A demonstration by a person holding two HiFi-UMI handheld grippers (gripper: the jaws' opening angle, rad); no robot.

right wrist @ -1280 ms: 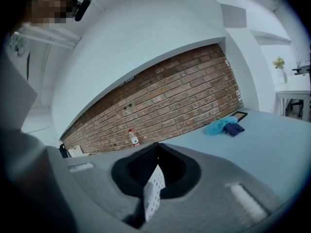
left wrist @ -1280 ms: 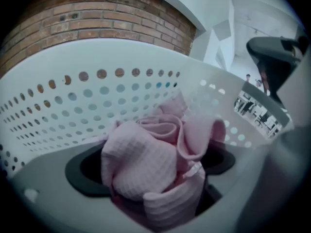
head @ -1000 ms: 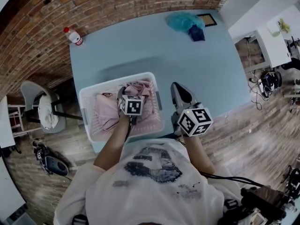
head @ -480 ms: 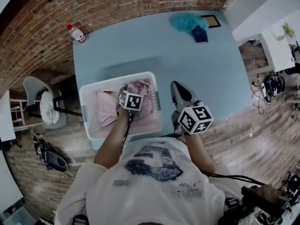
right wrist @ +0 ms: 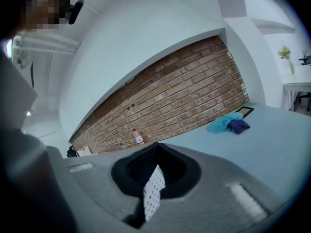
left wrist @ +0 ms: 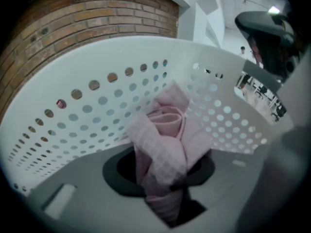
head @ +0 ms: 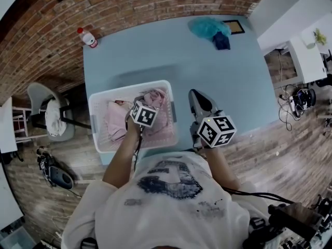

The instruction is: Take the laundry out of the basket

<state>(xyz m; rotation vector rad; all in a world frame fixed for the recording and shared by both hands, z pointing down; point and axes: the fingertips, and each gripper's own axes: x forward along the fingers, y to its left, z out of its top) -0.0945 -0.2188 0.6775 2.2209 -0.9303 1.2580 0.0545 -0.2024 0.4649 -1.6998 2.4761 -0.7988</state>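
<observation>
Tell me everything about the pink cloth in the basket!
The pink cloth looks soft and has a fine checked weave. It stands bunched in rolled folds between the jaws of the left gripper, which have just been closing and now pinch its lower end. It sits inside the white basket with round holes, next to more pink laundry.

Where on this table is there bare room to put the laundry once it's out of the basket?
The broad middle of the blue table is bare, between the laundry basket, the bottle at the far left corner and the teal and navy clothes far right. The near edge is crowded: basket and right gripper.
</observation>
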